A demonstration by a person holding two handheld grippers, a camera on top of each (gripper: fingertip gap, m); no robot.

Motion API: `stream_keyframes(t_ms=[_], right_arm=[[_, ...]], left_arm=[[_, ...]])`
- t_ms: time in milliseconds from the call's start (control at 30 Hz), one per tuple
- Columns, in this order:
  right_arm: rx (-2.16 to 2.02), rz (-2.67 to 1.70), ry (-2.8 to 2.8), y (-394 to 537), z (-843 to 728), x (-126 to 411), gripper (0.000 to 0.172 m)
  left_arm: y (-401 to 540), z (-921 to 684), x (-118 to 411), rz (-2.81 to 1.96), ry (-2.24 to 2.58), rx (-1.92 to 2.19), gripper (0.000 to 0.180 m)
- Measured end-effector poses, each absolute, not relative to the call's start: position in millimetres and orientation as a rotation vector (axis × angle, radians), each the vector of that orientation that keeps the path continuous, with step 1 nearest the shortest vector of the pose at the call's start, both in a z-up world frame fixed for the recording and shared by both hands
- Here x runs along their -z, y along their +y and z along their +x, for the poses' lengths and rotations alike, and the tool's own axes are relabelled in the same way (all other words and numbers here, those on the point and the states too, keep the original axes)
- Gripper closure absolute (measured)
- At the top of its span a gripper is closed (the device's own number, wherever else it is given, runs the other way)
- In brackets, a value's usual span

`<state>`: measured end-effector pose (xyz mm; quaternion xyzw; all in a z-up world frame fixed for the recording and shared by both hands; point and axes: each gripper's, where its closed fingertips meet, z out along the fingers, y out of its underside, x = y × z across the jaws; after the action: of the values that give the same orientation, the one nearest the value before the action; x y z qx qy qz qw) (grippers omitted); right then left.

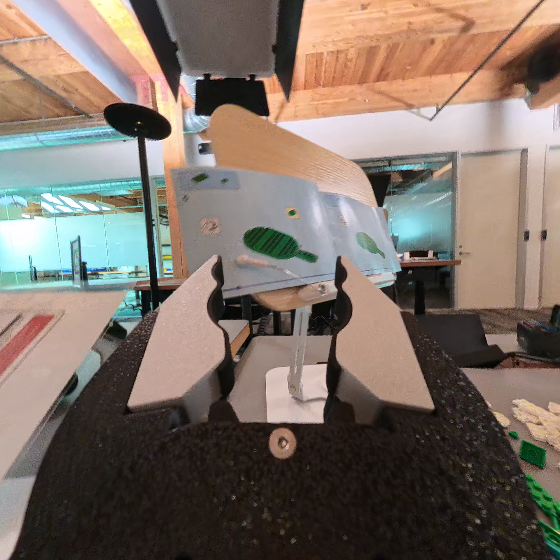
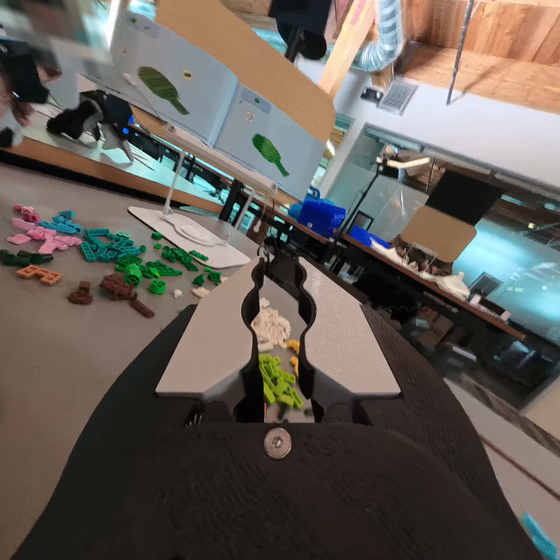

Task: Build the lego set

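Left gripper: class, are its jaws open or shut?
Open. The left gripper has its fingers spread wide, nothing between them; the booklet on its stand shows through the gap.

Matt grey bench (image 2: 75, 363); glossy plastic building bricks (image 2: 127, 257) at ten o'clock; pale grained wooden board (image 1: 272, 151) behind glossy blue booklet pages (image 1: 257, 212); grainy grey fingers (image 1: 181, 333).

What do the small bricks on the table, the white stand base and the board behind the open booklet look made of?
Bricks: moulded plastic, semi-gloss, studded, saturated colours.
Stand base: flat white slab with rounded corners, smooth matte; plastic or painted metal, can't tell which.
Board: tan with fine parallel grain lines, probably wood or wood-look laminate.
Booklet: light coated paper, printed pages, slight sheen.
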<state>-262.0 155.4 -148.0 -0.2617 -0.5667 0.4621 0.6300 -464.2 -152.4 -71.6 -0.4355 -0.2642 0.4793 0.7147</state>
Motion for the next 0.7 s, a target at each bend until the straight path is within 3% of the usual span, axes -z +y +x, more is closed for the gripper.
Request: stream_keyframes(t_ms=[67,167,400,567,700], right_arm=[[-1.066,-0.494,-1.333,125,-264,136,0.153],[-1.084,-0.387,-1.55,54,-306,127,0.137],[-1.016,-0.194,-1.728,-89,-442,83,0.146],[-0.916,-0.21,-1.72,-125,-509,83,0.131],[-0.829,-0.177,-1.734,-130,-529,93,0.15]], left_arm=[[-166,-473,86,-0.898,-0.604,-0.99,0.101],[-180,-491,91,-0.83,-0.625,-0.881,0.094],[-195,-515,95,-0.74,-0.611,-0.637,0.135],[-195,-525,96,-0.751,-0.581,-0.475,0.131],[-190,-531,95,-0.778,-0.55,-0.435,0.14]])
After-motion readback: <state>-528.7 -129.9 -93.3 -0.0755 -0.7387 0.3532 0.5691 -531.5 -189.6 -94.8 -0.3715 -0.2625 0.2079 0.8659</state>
